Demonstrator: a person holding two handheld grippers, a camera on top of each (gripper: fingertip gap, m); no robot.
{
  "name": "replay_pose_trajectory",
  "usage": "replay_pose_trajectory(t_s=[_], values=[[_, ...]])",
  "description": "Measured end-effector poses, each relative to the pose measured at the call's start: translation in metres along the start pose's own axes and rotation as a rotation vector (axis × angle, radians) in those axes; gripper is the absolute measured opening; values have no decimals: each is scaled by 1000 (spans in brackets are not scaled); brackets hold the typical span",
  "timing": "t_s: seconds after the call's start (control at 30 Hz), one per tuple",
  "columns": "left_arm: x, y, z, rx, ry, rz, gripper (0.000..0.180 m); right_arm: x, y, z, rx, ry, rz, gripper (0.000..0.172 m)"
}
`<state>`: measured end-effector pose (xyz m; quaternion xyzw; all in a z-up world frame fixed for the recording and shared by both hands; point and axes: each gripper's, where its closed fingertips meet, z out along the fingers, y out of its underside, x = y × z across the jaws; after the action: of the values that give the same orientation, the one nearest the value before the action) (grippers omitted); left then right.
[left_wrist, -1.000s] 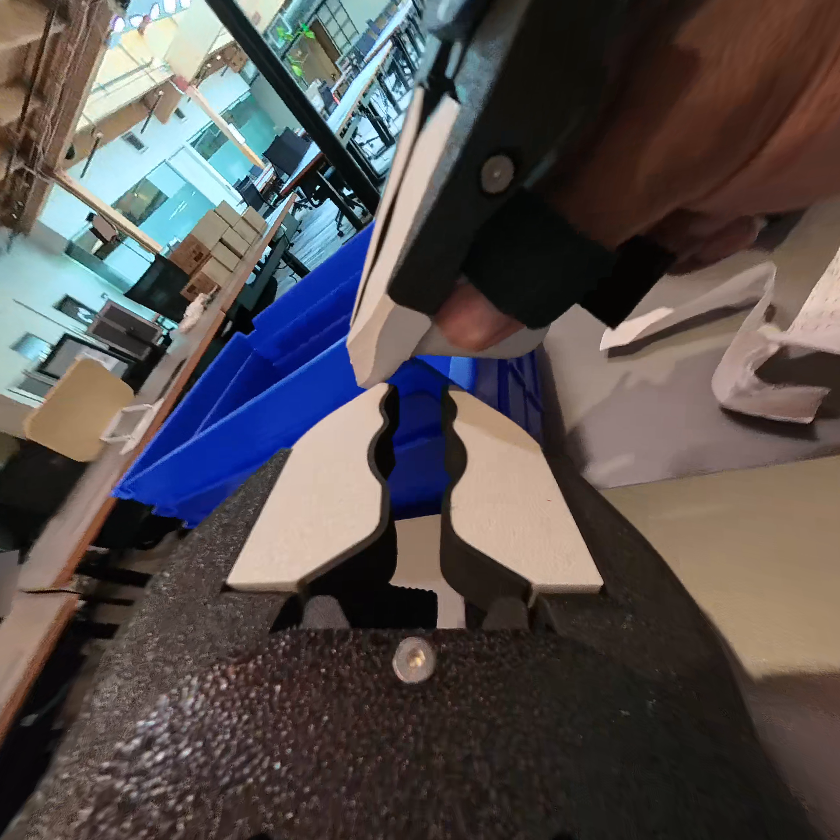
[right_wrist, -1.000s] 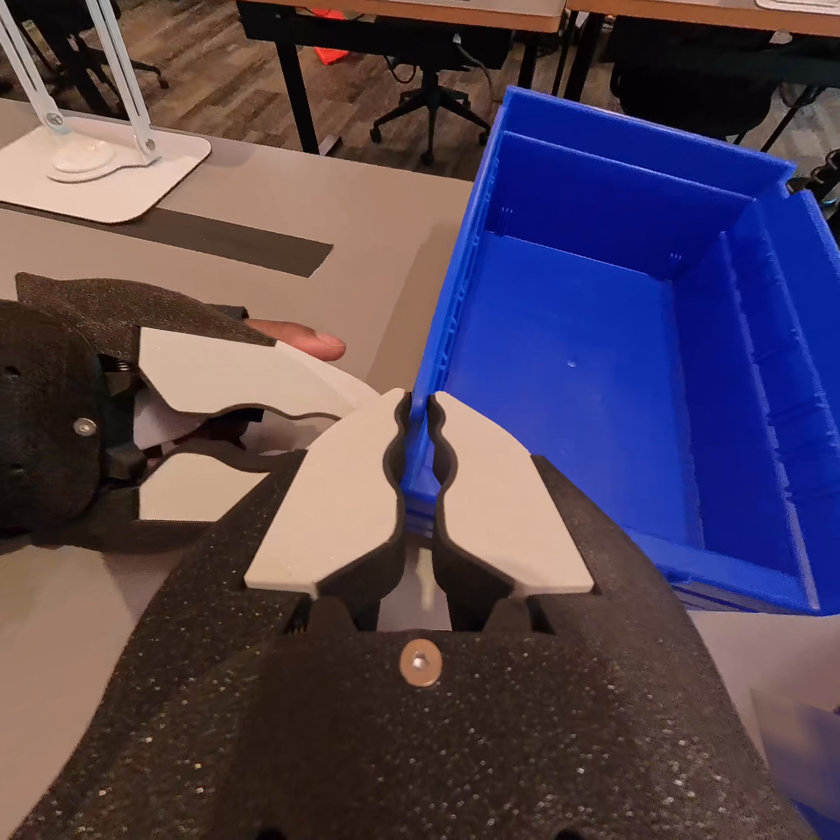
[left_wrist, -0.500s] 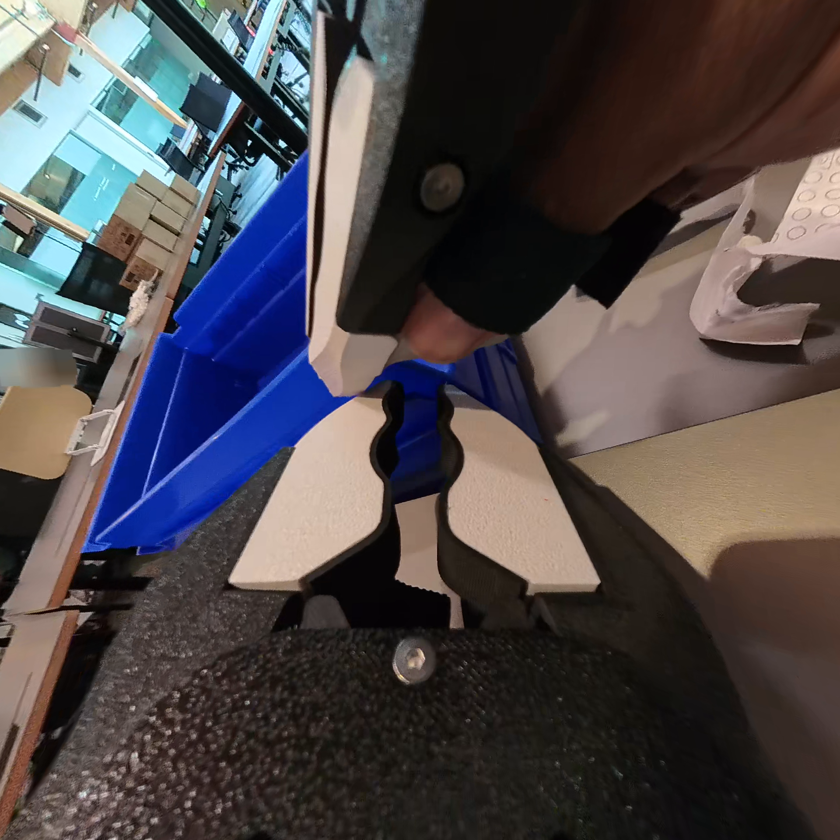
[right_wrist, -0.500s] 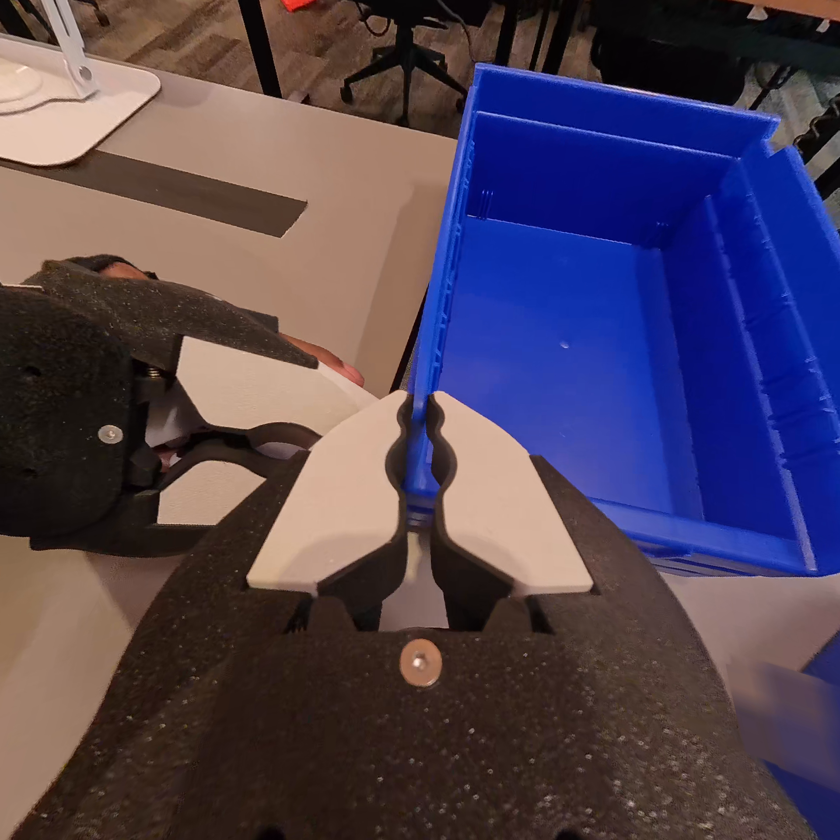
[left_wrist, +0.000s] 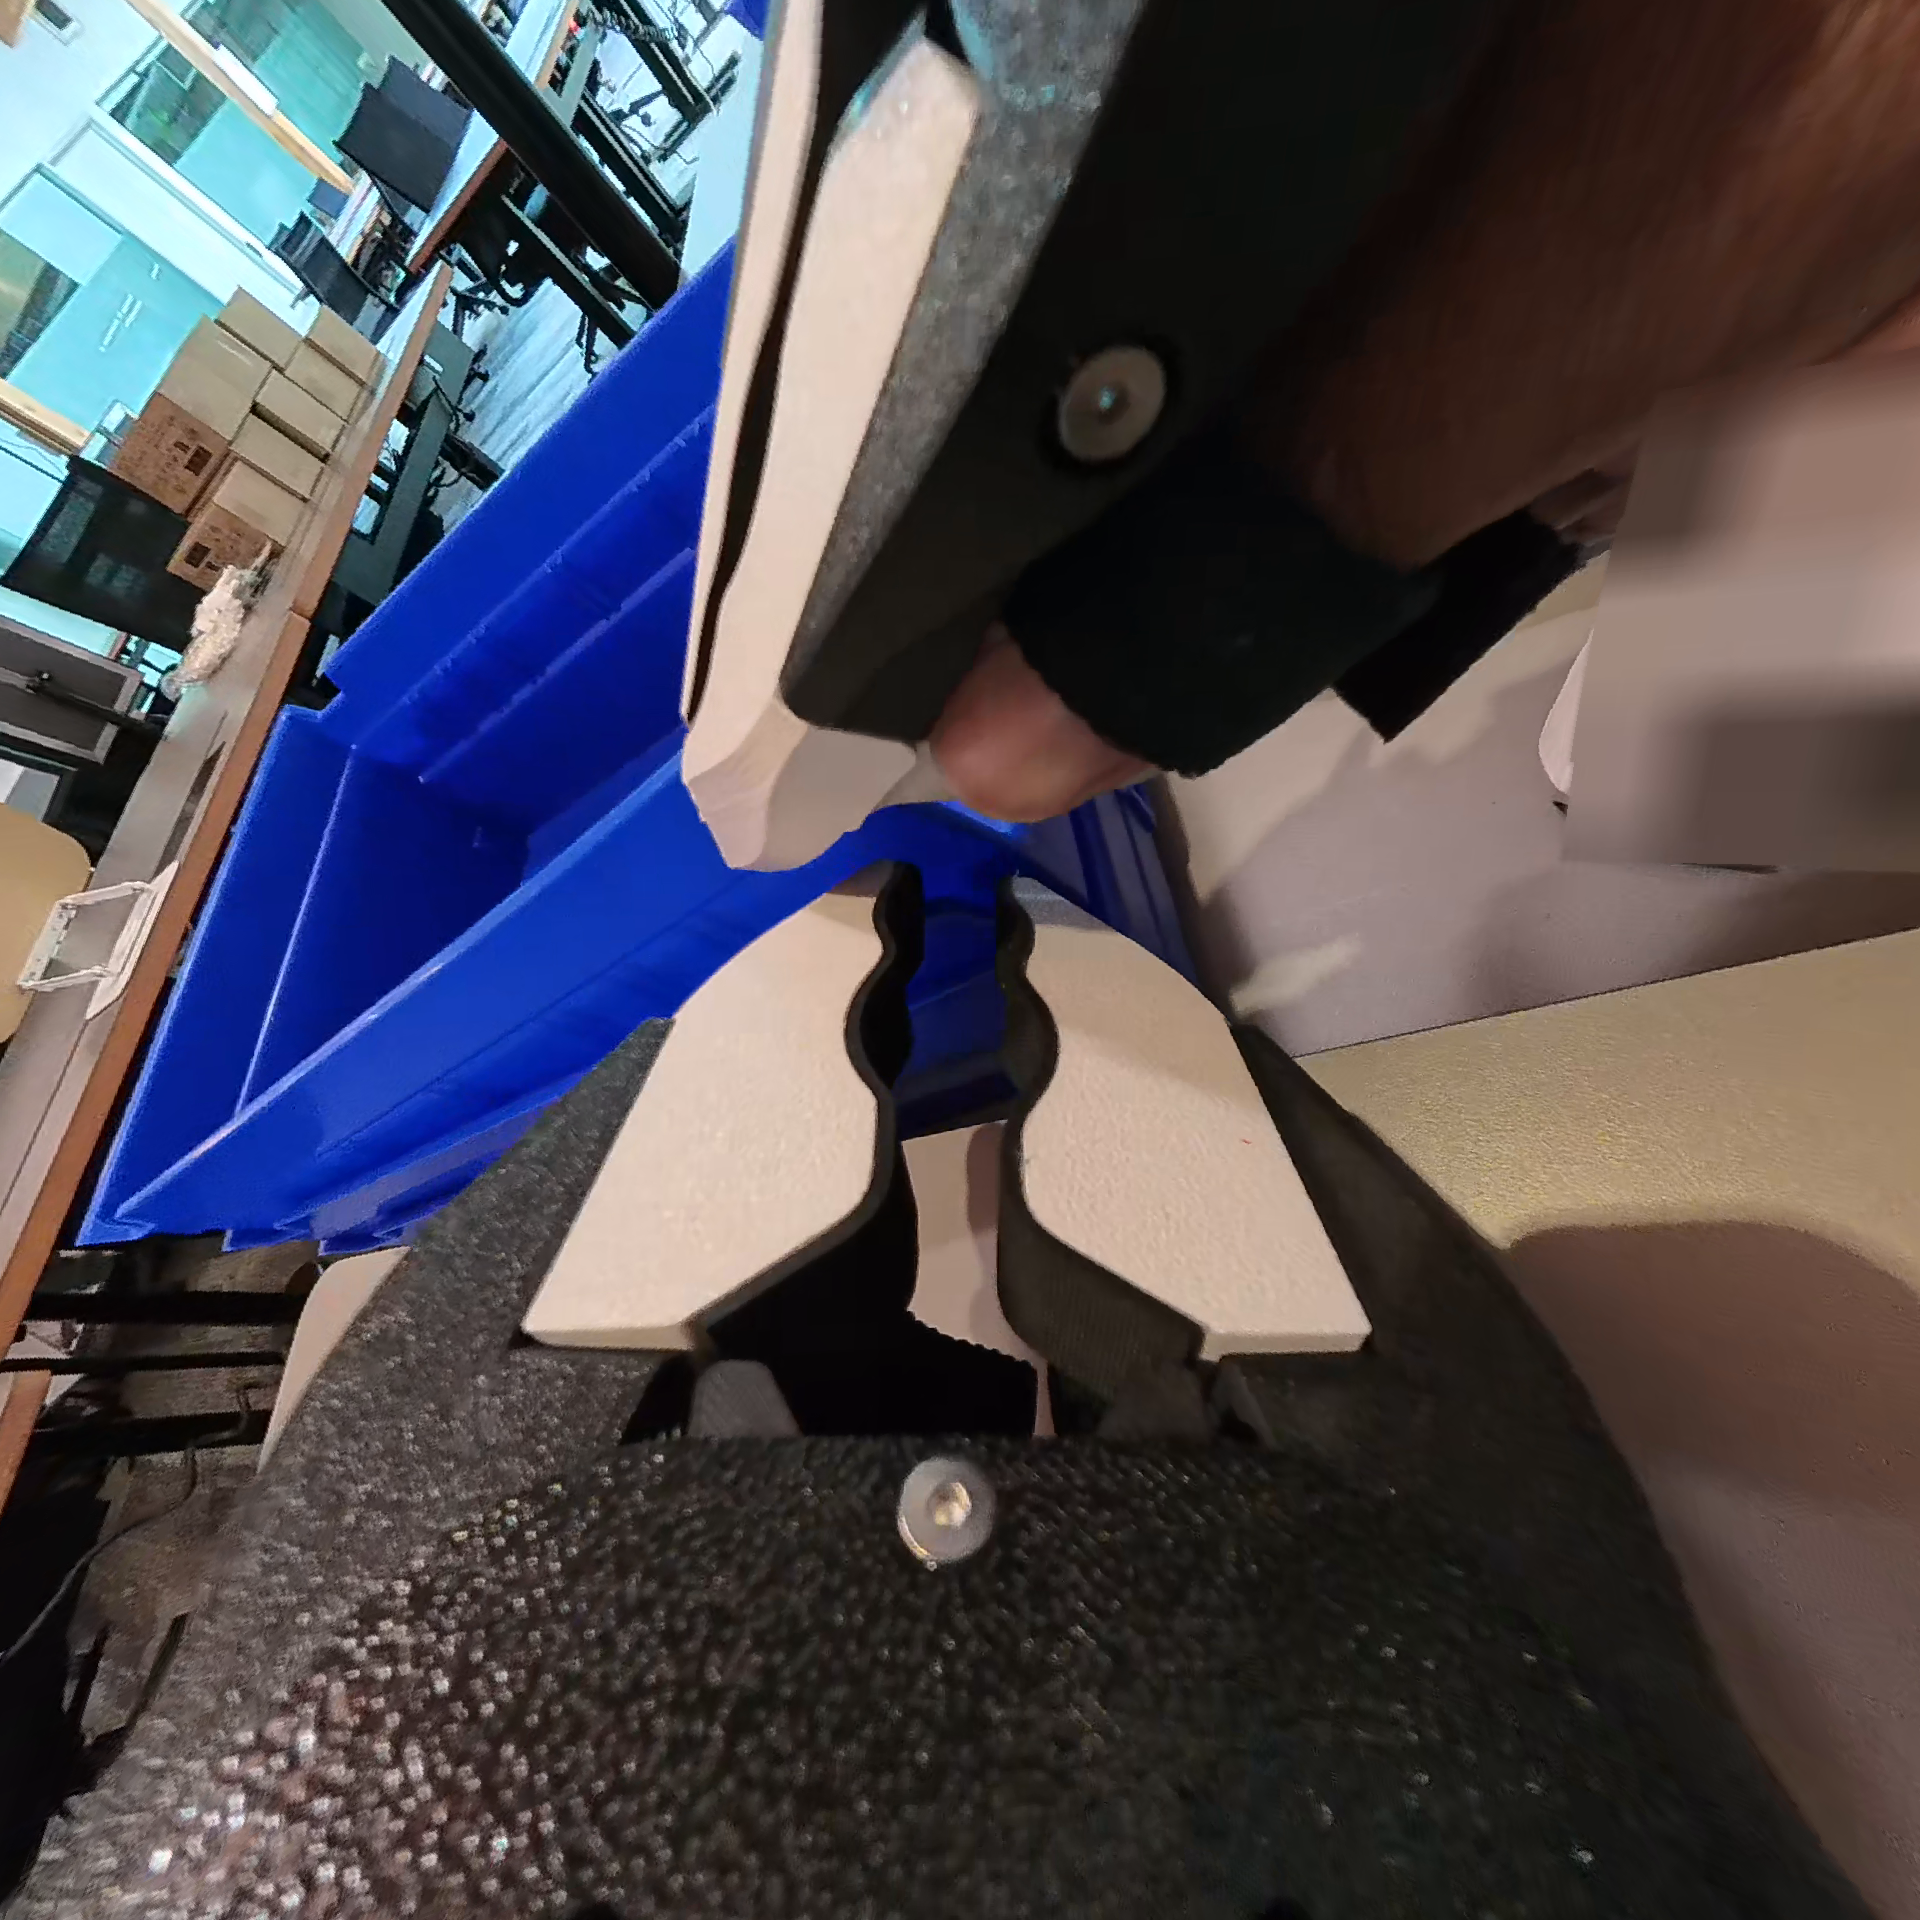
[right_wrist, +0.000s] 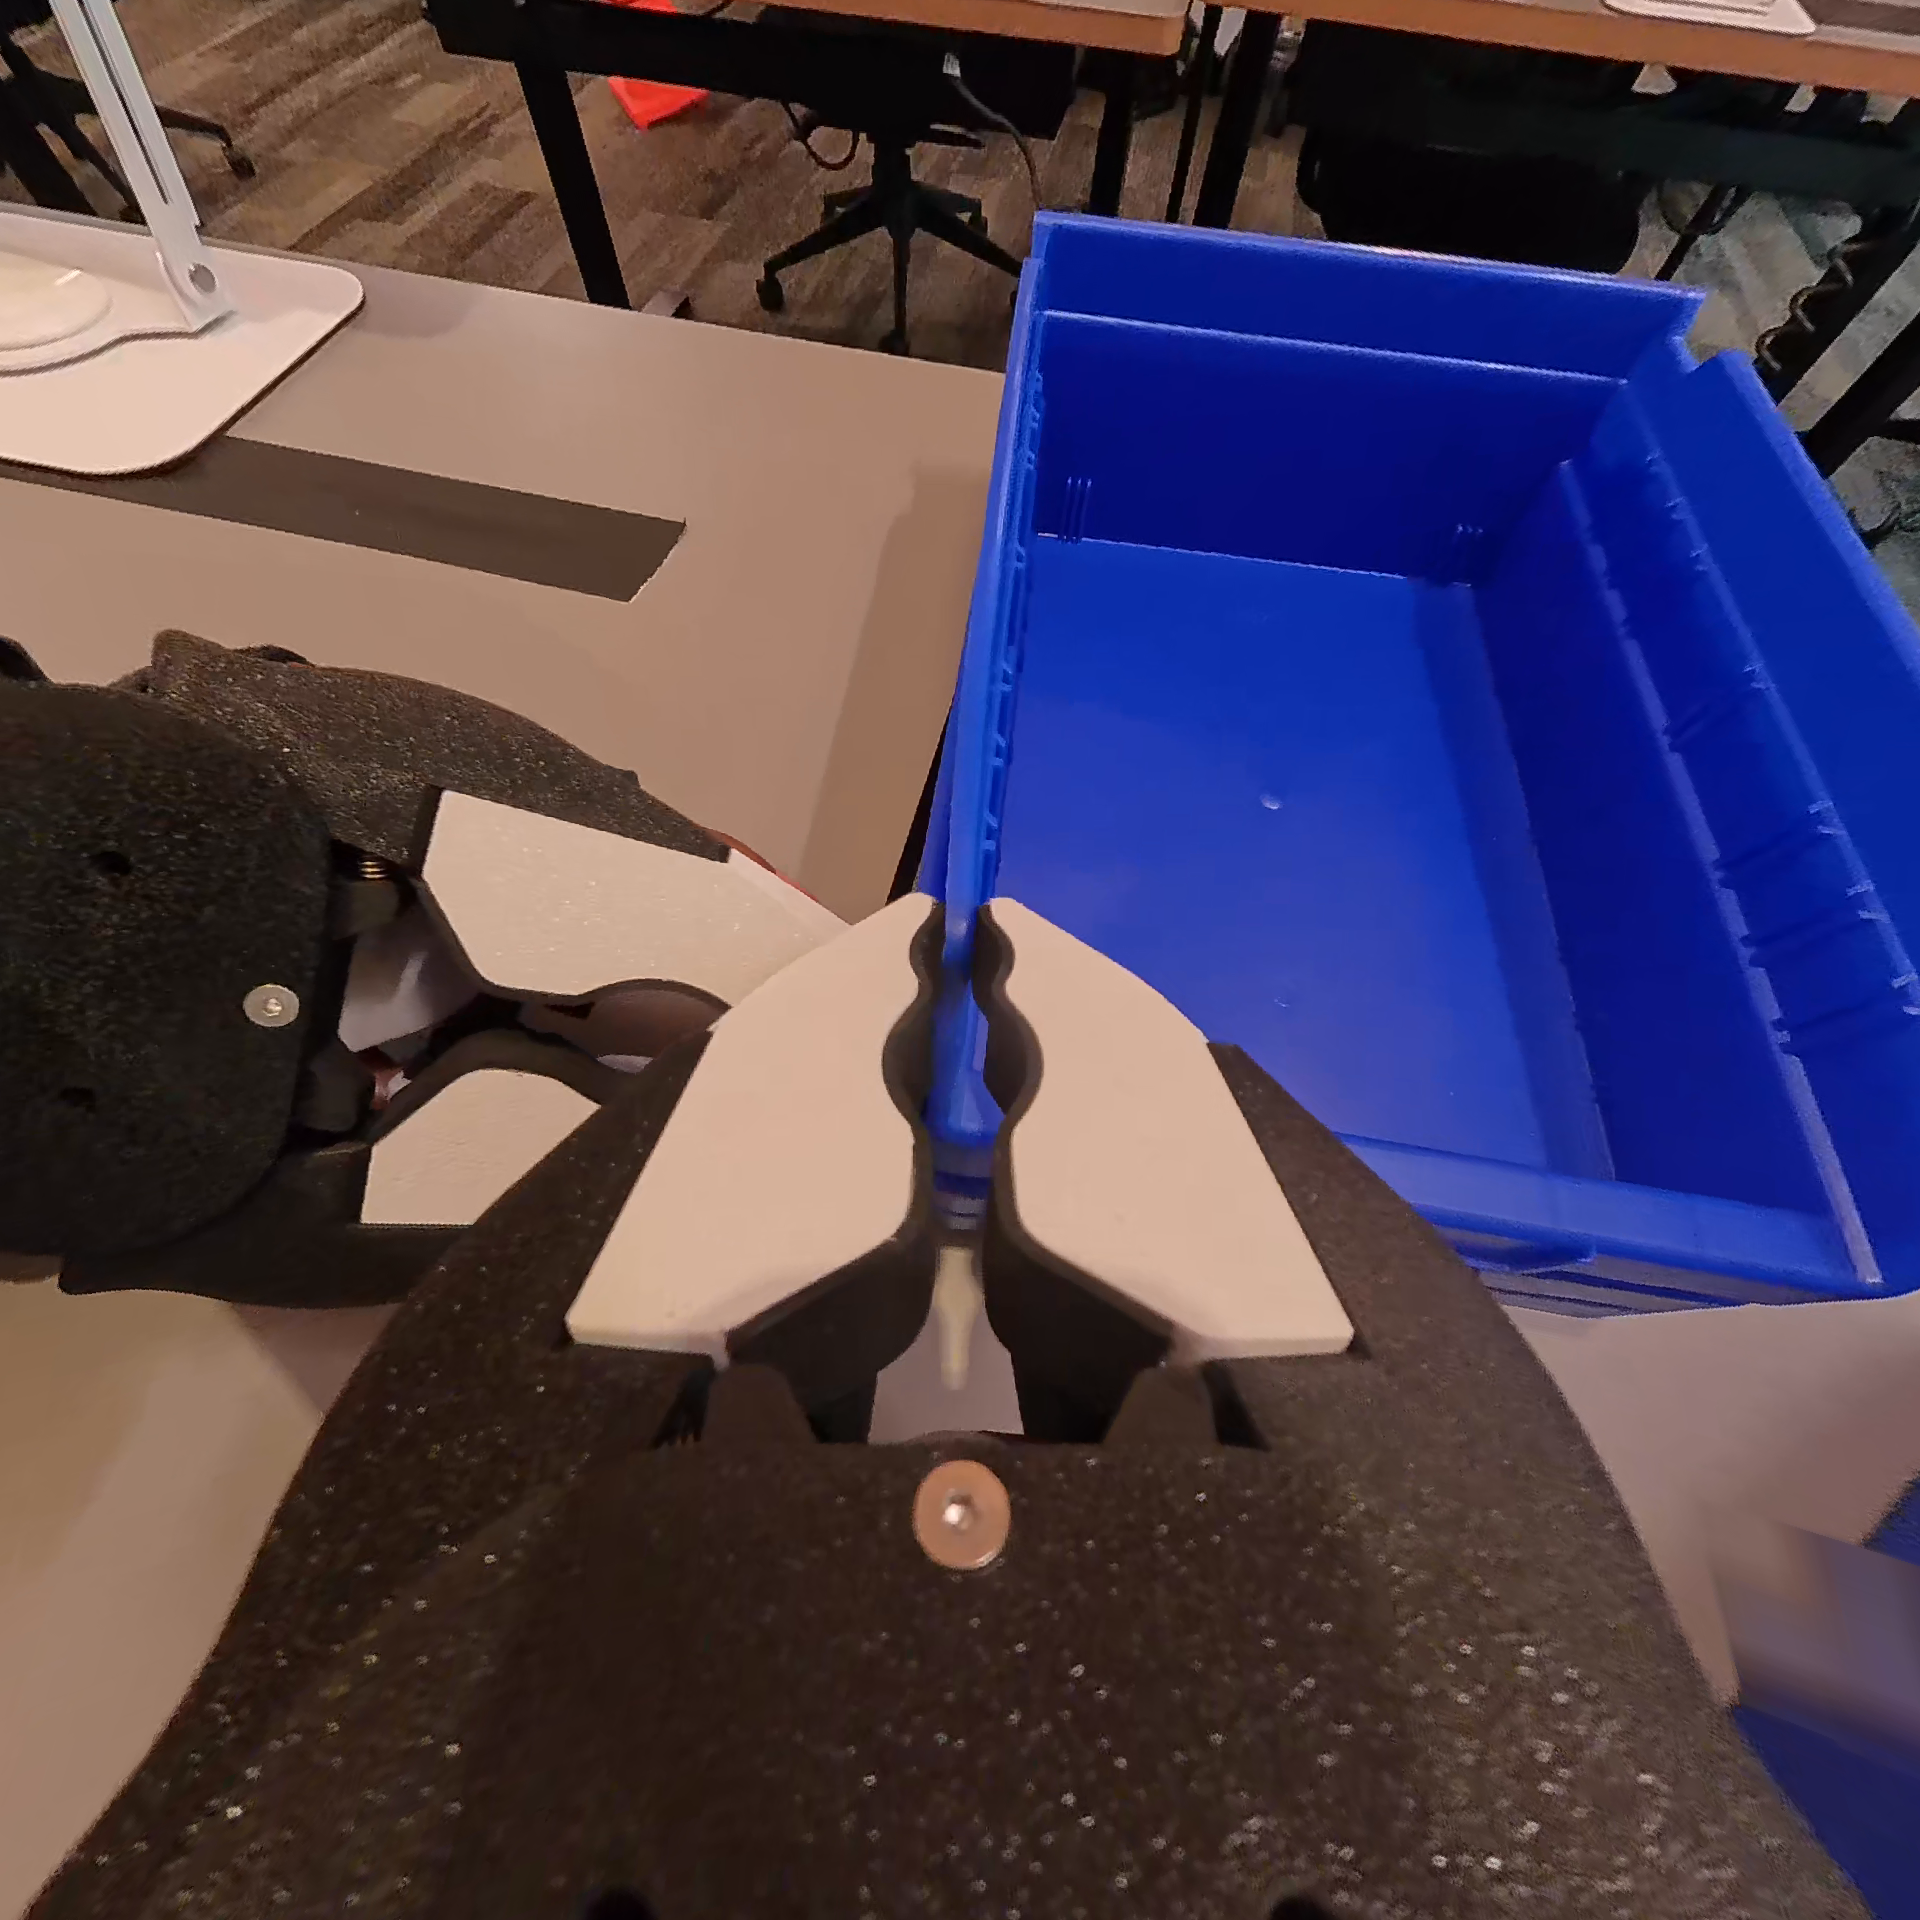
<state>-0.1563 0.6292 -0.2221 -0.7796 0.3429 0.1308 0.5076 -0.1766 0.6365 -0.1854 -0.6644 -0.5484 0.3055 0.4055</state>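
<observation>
Blue bin (right_wrist: 1299, 831) resting on the grey table (right_wrist: 623, 416), its interior bare. Right gripper (right_wrist: 961, 925) has its pads pressed on the bin's left wall at the near corner. Left gripper (left_wrist: 951, 904) stands narrowly parted astride that corner's rim; whether its pads press on it cannot be told. White lamp base (right_wrist: 135, 353) lies well apart at far left.
</observation>
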Motion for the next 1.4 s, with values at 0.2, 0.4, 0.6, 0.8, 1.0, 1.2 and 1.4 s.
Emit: replay_pose_trajectory(t_s=[0.2,0.4,0.6,0.8,1.0,1.2,1.4], values=[[0,0,0,-1,10,-23,15,2,-4,-1,31,8,14,3],[-1,-1,-1,7,16,-39,15,5,-8,-2,71,11,38,3],[-2,-1,-1,7,21,-54,15,7,-11,-2,93,14,51,4],[-3,0,-1,6,28,-72,15,8,-14,-1,105,21,43,3],[-4,0,-1,1,28,-73,15,9,-17,-1,117,27,40,3],[-5,0,-1,-1,26,-73,15,10,-19,-1,128,27,42,3],[-6,1,0,-8,17,-70,15,11,-22,0,138,28,47,3]])
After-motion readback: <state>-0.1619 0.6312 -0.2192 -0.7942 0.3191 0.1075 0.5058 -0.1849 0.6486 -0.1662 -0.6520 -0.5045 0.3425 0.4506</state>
